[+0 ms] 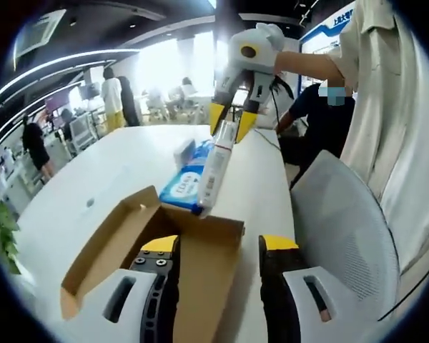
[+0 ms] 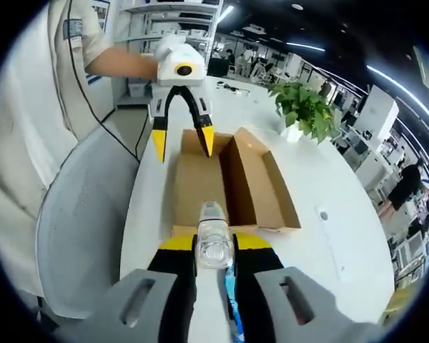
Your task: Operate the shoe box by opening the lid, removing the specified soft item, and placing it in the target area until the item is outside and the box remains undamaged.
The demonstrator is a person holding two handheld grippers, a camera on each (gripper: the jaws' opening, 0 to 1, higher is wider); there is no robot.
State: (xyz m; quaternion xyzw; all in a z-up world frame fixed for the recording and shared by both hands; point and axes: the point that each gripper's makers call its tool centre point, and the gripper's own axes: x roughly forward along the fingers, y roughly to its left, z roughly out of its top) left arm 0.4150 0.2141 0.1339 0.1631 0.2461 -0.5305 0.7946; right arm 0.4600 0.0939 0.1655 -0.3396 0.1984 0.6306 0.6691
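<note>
Left gripper view: the right hand-held gripper [image 1: 229,125] is seen clamped on a white tube [image 1: 216,168], raised above a blue packet [image 1: 186,187] beyond the open shoe box [image 1: 200,246] on the white worktop [image 1: 114,175]. The left hand-held gripper [image 1: 219,246] is spread wide.

Right gripper view: the tube [image 2: 214,232] is gripped; the left hand-held gripper [image 2: 183,141] hangs wide over the box [image 2: 254,179].

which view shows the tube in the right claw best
The left gripper view: the white tube hangs full length, side-on, from the right claw above the open shoe box. The right gripper view sees the tube end-on between its own jaws, foreshortened.
</note>
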